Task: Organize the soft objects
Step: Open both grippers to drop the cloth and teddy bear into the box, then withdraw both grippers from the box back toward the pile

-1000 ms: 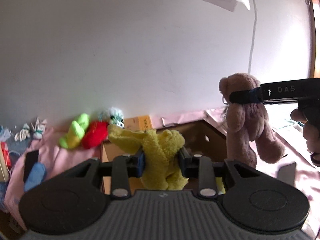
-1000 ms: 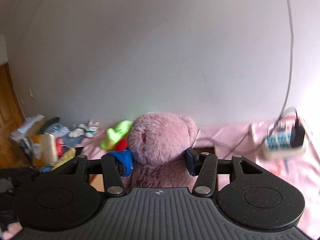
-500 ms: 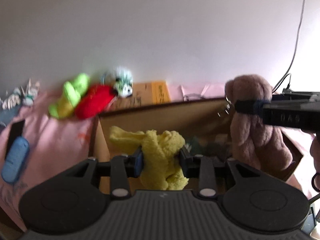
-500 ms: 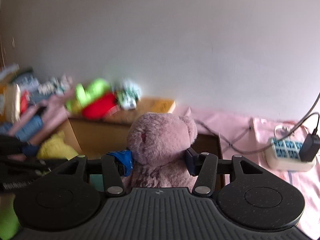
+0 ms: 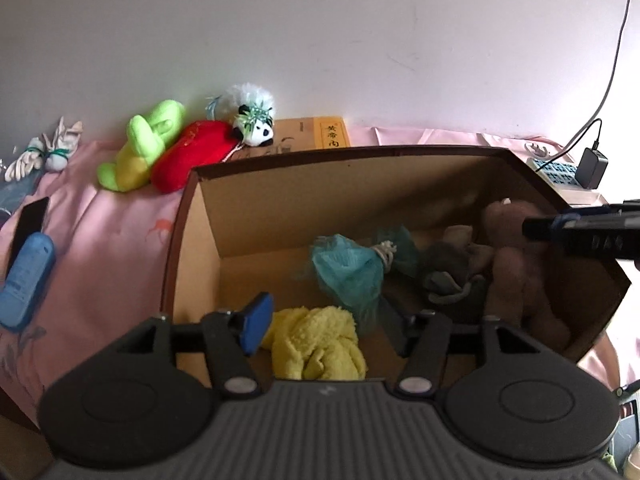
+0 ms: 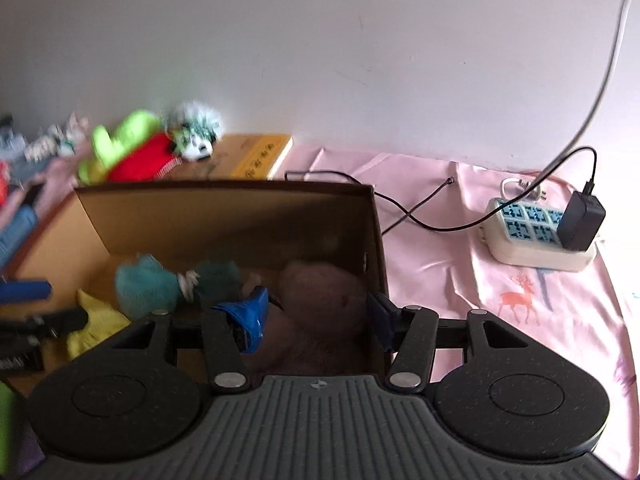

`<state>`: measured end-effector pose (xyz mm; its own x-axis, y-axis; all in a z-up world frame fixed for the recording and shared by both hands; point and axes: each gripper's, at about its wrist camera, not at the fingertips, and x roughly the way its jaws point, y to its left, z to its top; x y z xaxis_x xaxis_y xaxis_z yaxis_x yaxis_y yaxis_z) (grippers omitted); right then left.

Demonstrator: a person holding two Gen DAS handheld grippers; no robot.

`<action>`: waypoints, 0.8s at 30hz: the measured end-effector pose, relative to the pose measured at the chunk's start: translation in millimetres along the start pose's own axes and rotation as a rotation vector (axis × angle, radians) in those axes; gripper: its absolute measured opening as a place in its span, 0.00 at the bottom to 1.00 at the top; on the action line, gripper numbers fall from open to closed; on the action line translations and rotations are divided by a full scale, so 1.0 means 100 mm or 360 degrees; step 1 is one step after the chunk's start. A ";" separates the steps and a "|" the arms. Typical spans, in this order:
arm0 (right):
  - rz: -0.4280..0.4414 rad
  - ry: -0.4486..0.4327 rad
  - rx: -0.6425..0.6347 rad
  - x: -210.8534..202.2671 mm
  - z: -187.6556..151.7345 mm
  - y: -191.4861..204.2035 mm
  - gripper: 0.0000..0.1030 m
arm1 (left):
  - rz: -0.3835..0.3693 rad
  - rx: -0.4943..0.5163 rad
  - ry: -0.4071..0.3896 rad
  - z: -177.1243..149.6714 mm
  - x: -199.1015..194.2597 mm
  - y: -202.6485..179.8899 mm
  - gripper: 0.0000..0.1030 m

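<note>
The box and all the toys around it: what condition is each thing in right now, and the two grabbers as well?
Cardboard box: open-topped, partly filled.
Yellow cloth: released, crumpled on the box floor.
Teal mesh pouf: lying in the box.
Brown teddy bear: down inside the box, between spread jaws.
Left gripper: open.
Right gripper: open.
Green plush: lying outside the box.
Red plush: lying outside the box.
</note>
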<state>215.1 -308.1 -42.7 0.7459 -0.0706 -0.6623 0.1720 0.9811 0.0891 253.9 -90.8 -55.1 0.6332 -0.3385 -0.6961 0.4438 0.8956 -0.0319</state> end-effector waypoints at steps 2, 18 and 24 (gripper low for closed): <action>0.0035 -0.0024 0.0034 -0.10 0.00 -0.01 0.38 | 0.0018 -0.0002 -0.0008 -0.01 -0.07 -0.03 0.59; 0.0248 -0.0092 0.0099 -0.83 -0.39 0.15 0.38 | 0.0208 -0.0003 -0.0151 -0.14 -0.94 -0.31 0.60; 0.0270 -0.0115 0.0106 -1.05 -0.55 0.23 0.38 | 0.0257 0.0014 -0.0192 -0.28 -1.20 -0.41 0.60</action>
<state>105.0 -268.0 -12.2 0.8116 0.0794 -0.5788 0.0804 0.9661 0.2452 142.1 -78.7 9.8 0.7679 -0.2234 -0.6004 0.3355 0.9386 0.0798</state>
